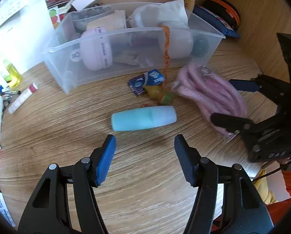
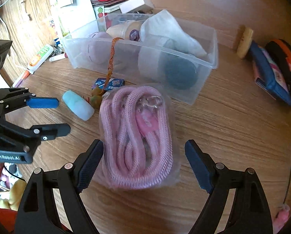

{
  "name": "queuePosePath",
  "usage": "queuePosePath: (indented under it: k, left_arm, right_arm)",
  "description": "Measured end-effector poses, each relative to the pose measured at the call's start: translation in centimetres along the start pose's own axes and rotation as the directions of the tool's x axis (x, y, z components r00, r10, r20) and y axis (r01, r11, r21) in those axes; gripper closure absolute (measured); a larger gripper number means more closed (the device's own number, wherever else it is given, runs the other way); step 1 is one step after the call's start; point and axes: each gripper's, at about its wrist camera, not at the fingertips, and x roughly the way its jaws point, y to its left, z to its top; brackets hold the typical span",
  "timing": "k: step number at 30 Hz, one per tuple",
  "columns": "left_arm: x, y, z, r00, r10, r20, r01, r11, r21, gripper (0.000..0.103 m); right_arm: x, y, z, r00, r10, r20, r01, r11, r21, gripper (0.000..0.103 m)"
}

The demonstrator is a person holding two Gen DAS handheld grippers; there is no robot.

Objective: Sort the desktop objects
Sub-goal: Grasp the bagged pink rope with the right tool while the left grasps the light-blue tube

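A light blue cylinder (image 1: 143,118) lies on its side on the wooden desk, just beyond my left gripper (image 1: 145,152), which is open and holds nothing. In the right wrist view the same cylinder (image 2: 78,105) lies beside the left gripper (image 2: 63,116). A coil of pink rope in a clear bag (image 2: 135,136) lies between the spread fingers of my right gripper (image 2: 143,150). The right pad stands clear of the bag. From the left wrist view, the right gripper (image 1: 222,101) reaches over the pink rope (image 1: 209,89). Behind stands a clear plastic bin (image 1: 125,31) (image 2: 213,62) full of items.
A small blue packet (image 1: 145,81) and an orange cord with a yellow-green charm (image 1: 159,94) lie before the bin. Papers, tubes and pens (image 1: 1,97) crowd the left. A blue pouch (image 2: 272,81) and a black-orange case (image 2: 287,58) sit at the right, near a wooden wall (image 1: 262,29).
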Motion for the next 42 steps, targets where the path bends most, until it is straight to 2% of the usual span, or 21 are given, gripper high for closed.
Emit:
queuePosePath:
  k: [7,12,13,15,16,18,20,25,34,38,40,42]
  left_arm:
    - [0.5,-0.4,0.8,1.000,0.013,0.002,-0.013,1.000,-0.003,0.041]
    - [0.7,-0.3,1.1,1.000,0.019,0.023,-0.018,1.000,-0.008,0.040]
    - [0.8,-0.3,1.2,0.999,0.028,0.028,-0.028,1.000,-0.006,0.040]
    - [0.9,-0.5,1.2,0.998,0.053,0.039,-0.054,0.998,0.012,0.040]
    - [1.0,-0.6,1.2,0.997,0.064,0.043,-0.065,0.998,0.015,0.043]
    - [1.0,-0.5,1.3,0.995,0.080,0.053,-0.082,0.996,0.023,0.050]
    - [1.0,-0.2,1.5,0.995,0.082,0.056,-0.083,0.996,0.016,0.062]
    - [0.8,0.7,1.5,0.995,0.078,0.061,-0.077,0.997,-0.008,0.073]
    - [-0.5,1.8,1.4,0.998,0.037,0.049,-0.034,0.998,-0.053,0.073]
    - [-0.3,2.5,2.1,0.999,0.028,0.040,-0.025,0.997,-0.075,0.066]
    - [0.4,2.6,2.8,1.000,0.005,0.023,-0.003,0.996,-0.088,0.066]
    - [0.8,2.6,3.1,1.000,0.013,0.019,-0.011,0.996,-0.092,0.066]
  right_arm:
    - [1.5,0.4,0.8,0.999,0.028,-0.034,-0.028,0.999,-0.020,0.020]
    - [1.9,0.3,1.1,1.000,0.006,-0.017,-0.006,0.999,-0.040,0.020]
    - [1.8,0.3,1.0,1.000,0.010,-0.012,-0.010,0.999,-0.046,0.022]
    - [1.6,0.3,0.9,1.000,0.022,0.000,-0.022,0.998,-0.053,0.032]
    - [1.4,0.4,0.9,1.000,0.031,0.005,-0.031,0.998,-0.061,0.040]
    - [1.2,0.4,0.8,0.999,0.039,0.009,-0.039,0.997,-0.066,0.042]
    - [1.0,0.1,0.7,0.998,0.065,0.015,-0.064,0.997,-0.050,0.044]
    - [0.5,-1.3,0.5,0.992,0.125,0.026,-0.125,0.992,0.009,0.048]
    - [-1.1,-2.7,-0.3,0.990,0.124,0.065,-0.128,0.990,0.061,0.049]
    - [-2.1,-3.2,-0.1,0.988,0.121,0.095,-0.129,0.988,0.084,0.049]
    - [-2.6,-3.4,0.0,0.986,0.126,0.111,-0.137,0.986,0.093,0.049]
    - [-3.2,-3.5,0.1,0.984,0.125,0.127,-0.138,0.985,0.100,0.049]
